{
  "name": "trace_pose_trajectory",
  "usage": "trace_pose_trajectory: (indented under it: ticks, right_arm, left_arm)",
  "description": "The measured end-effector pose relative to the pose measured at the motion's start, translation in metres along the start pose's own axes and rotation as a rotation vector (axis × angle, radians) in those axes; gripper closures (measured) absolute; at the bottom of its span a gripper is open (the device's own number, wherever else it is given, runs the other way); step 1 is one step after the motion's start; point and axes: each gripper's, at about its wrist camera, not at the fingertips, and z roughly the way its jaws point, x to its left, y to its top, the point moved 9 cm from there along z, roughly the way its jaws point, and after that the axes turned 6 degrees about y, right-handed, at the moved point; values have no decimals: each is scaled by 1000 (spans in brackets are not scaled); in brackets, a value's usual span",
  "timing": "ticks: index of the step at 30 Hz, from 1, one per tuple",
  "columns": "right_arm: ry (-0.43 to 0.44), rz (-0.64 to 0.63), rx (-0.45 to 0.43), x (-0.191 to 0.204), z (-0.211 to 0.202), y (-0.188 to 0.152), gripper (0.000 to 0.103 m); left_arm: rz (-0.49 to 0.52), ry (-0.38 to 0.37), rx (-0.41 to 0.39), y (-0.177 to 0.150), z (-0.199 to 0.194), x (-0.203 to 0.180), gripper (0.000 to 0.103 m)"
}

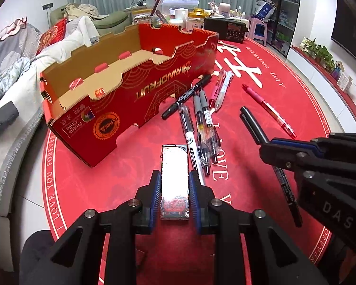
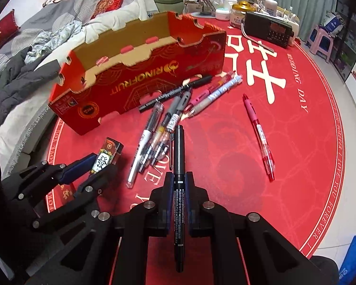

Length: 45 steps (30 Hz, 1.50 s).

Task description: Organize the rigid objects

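A small patterned box [image 1: 174, 166] is clamped between the blue pads of my left gripper [image 1: 175, 174], just above the red tablecloth. The same box [image 2: 110, 153] and left gripper [image 2: 102, 166] show at the lower left of the right wrist view. My right gripper [image 2: 179, 174] is shut on a black marker [image 2: 178, 147] that points forward, lifted off the cloth. The left wrist view has this right gripper [image 1: 270, 147] and the marker [image 1: 251, 123] at the right. An open red RINOFRUIT cardboard tray [image 1: 130, 90] [image 2: 140, 78] lies behind. Several loose pens [image 1: 201, 118] [image 2: 168, 118] lie beside it.
A single red pen [image 1: 268, 109] [image 2: 258, 137] lies apart to the right. A black radio [image 1: 225, 29] [image 2: 270, 29], jars and bottles crowd the table's far edge. A sofa with heaped clothes [image 1: 16, 54] runs along the left. A pink stool [image 2: 320, 40] stands beyond the table.
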Motion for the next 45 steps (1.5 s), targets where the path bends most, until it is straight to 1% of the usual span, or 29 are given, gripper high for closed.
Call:
trace_pose_trajectory:
  ticks: [14, 20, 32, 42, 45]
  right_arm:
    - [39, -31, -97, 22, -26, 35, 93]
    - [57, -43, -133, 30, -33, 52, 93]
    - [87, -76, -183, 46, -44, 83, 93]
    - [109, -100, -219, 59, -48, 122, 93]
    - [115, -114, -232, 64, -47, 137, 93]
  left_arm:
    - [-86, -1, -61, 36, -26, 22, 78]
    - [-124, 6, -60, 48, -31, 34, 78]
    - [-161, 34, -92, 75, -44, 58, 78]
    - [-201, 52, -106, 105, -47, 82, 78]
    - [-203, 57, -98, 111, -43, 87, 78]
